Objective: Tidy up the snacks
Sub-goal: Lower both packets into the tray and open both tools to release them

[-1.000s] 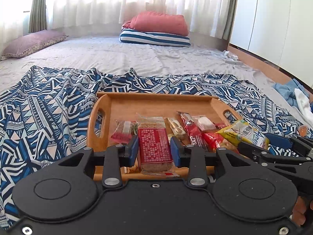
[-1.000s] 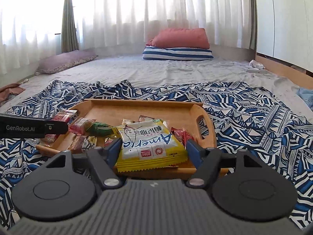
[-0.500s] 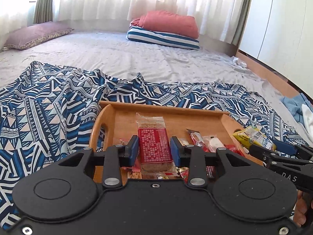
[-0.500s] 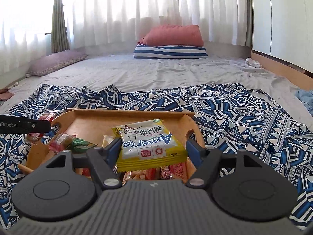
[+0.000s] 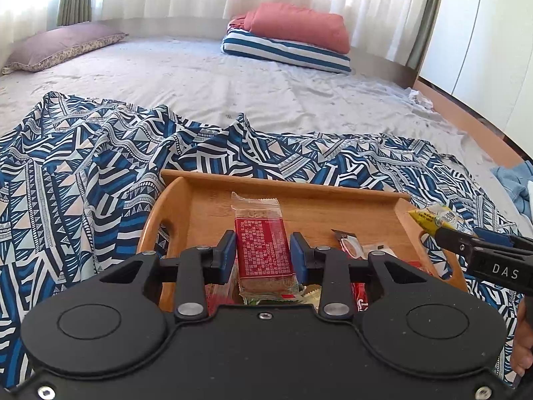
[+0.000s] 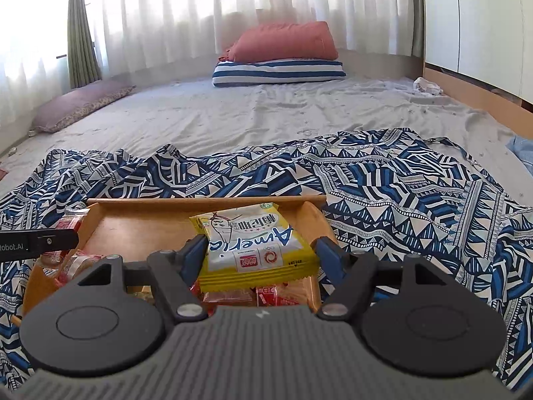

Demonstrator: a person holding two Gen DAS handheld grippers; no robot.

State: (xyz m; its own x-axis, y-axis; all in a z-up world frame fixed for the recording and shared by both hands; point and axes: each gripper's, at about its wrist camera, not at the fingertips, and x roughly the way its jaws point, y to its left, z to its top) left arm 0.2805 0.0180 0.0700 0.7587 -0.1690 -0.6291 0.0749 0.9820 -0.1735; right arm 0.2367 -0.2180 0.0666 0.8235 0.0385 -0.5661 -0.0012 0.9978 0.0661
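My left gripper (image 5: 263, 255) is shut on a red snack bar (image 5: 263, 250) in a clear wrapper and holds it above the near part of the wooden tray (image 5: 299, 203). My right gripper (image 6: 260, 250) is shut on a yellow snack packet (image 6: 256, 243) and holds it above the tray (image 6: 140, 220). Several small wrapped snacks (image 5: 349, 246) lie in the tray's near end, partly hidden under the grippers. The yellow packet (image 5: 436, 216) shows at the right of the left wrist view. The left gripper's side (image 6: 36, 241) shows at the left of the right wrist view.
The tray rests on a blue patterned cloth (image 5: 83, 183) spread over a grey bed sheet (image 6: 266, 116). A red pillow on a striped one (image 5: 293, 36) and a purple pillow (image 5: 56, 46) lie far back. White cabinets (image 6: 483, 23) stand at right.
Both grippers have risen and pulled back with their snacks. The tray now sits lower and nearer in both views, and fewer of its snacks show.
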